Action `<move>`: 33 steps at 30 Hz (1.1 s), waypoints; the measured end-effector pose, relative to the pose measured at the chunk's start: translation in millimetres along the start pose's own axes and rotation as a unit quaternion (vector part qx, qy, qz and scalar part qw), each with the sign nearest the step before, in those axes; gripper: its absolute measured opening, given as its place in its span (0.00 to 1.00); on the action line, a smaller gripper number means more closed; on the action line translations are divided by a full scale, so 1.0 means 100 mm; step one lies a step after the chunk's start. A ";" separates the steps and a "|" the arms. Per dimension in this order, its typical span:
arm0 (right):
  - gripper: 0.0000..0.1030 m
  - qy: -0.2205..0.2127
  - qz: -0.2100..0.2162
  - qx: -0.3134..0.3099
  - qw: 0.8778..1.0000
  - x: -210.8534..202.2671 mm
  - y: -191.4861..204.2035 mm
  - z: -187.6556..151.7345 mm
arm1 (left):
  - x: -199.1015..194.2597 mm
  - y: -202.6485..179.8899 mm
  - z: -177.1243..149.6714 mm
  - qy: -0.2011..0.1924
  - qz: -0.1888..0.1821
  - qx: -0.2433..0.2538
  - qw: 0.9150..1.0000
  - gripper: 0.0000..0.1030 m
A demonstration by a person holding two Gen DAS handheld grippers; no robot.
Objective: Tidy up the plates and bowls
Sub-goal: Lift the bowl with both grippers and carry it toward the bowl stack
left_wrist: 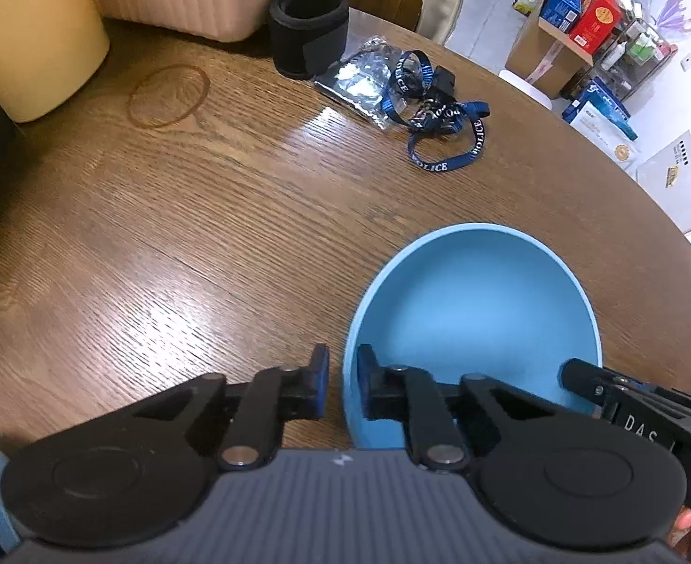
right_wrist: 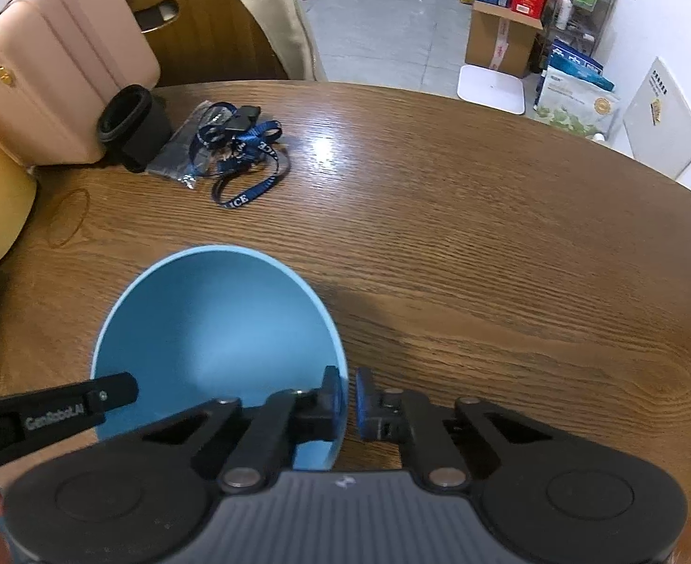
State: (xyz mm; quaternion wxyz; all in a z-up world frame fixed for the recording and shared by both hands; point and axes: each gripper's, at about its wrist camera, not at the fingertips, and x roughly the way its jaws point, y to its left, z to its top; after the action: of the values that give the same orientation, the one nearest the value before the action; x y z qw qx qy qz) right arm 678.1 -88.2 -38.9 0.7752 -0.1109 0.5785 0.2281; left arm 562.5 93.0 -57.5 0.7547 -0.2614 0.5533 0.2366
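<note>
Tabletop (left_wrist: 204, 244) fills both my views, its round wooden edge cut off by the lens at the right. One pink ribbed case (right_wrist: 63, 61) sits at the upper left of the right wrist view, a cream container (left_wrist: 30, 37) beside it — only partly in frame, so I cannot say what it is. One blue bowl (left_wrist: 477, 310) stands on the wood low in each view, its near side hidden behind my tools. My left gripper (left_wrist: 343, 390) pinches the bowl's left rim, one pad outside the wall and one inside. My right gripper (right_wrist: 351, 399) pinches the opposite rim the same way; each tool's tip pokes into the other's view. One black cuff-like roll (left_wrist: 308, 28) stands upright at the upper centre of the left wrist view. Just beside it, one crinkled clear packet (left_wrist: 355, 80) lies under a tangle of blue lanyard (left_wrist: 439, 117) — one strap or two, I cannot count. One faint ring stain (left_wrist: 167, 96) marks the wood at the upper left.
</note>
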 end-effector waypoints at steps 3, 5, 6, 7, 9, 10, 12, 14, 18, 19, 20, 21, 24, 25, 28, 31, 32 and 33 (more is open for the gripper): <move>0.04 -0.003 0.002 0.001 1.000 -0.01 0.00 0.00 | 0.01 0.00 -0.01 0.000 -0.007 -0.001 1.000 0.08; 0.03 -0.004 0.003 0.002 1.000 -0.01 -0.01 0.00 | 0.00 -0.01 -0.03 -0.003 -0.008 -0.001 1.000 0.07; 0.03 -0.004 0.002 0.001 1.000 -0.01 -0.01 -0.01 | 0.00 0.00 -0.04 -0.002 -0.010 -0.002 1.000 0.07; 0.03 -0.005 0.002 0.001 1.000 -0.01 -0.02 -0.01 | -0.01 0.00 -0.04 -0.002 -0.010 -0.004 1.000 0.07; 0.03 -0.005 0.004 0.003 1.000 -0.01 -0.02 -0.02 | -0.03 0.00 -0.06 -0.006 -0.011 -0.004 1.000 0.07; 0.03 -0.006 0.004 0.004 1.000 -0.01 -0.02 -0.02 | -0.04 -0.01 -0.07 -0.007 -0.011 -0.004 1.000 0.07; 0.03 -0.007 0.004 0.004 1.000 -0.03 -0.02 -0.03 | -0.06 -0.01 -0.09 -0.010 -0.012 -0.002 1.000 0.07; 0.03 -0.009 0.004 0.004 1.000 -0.05 -0.01 -0.03 | -0.10 -0.01 -0.11 -0.015 -0.011 0.001 1.000 0.07; 0.03 -0.017 0.007 0.002 1.000 -0.12 0.01 -0.06 | -0.17 0.00 -0.14 -0.024 -0.012 0.000 1.000 0.07; 0.03 -0.019 0.008 0.002 1.000 -0.14 0.02 -0.07 | -0.20 0.01 -0.15 -0.027 -0.012 0.001 1.000 0.07; 0.03 -0.021 0.009 0.001 1.000 -0.17 0.03 -0.07 | -0.22 0.01 -0.16 -0.029 -0.012 0.000 1.000 0.07; 0.03 -0.022 0.010 0.000 1.000 -0.19 0.04 -0.07 | -0.25 0.02 -0.17 -0.031 -0.012 -0.002 0.999 0.07; 0.03 -0.028 0.012 -0.002 1.000 -0.26 0.08 -0.09 | -0.34 0.05 -0.20 -0.037 -0.013 -0.005 0.999 0.07; 0.03 -0.030 0.013 -0.003 0.999 -0.29 0.09 -0.10 | -0.37 0.07 -0.22 -0.040 -0.015 -0.007 0.999 0.07; 0.03 -0.036 0.016 -0.008 0.999 -0.38 0.15 -0.12 | -0.47 0.13 -0.25 -0.045 -0.017 -0.013 0.999 0.07; 0.03 -0.042 0.019 -0.016 0.999 -0.48 0.22 -0.15 | -0.59 0.18 -0.29 -0.054 -0.016 -0.016 0.998 0.07; 0.03 -0.045 0.020 -0.019 0.999 -0.51 0.25 -0.16 | -0.62 0.20 -0.30 -0.057 -0.016 -0.017 0.998 0.07; 0.03 -0.046 0.021 -0.021 0.998 -0.54 0.27 -0.16 | -0.66 0.22 -0.31 -0.060 -0.015 -0.018 0.998 0.07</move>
State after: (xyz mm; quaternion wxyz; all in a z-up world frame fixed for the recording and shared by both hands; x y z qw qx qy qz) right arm 639.2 -84.1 9.8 0.7937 -0.1042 0.5392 0.2616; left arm 508.0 84.8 -4.7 0.7854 -0.2685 0.4985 0.2502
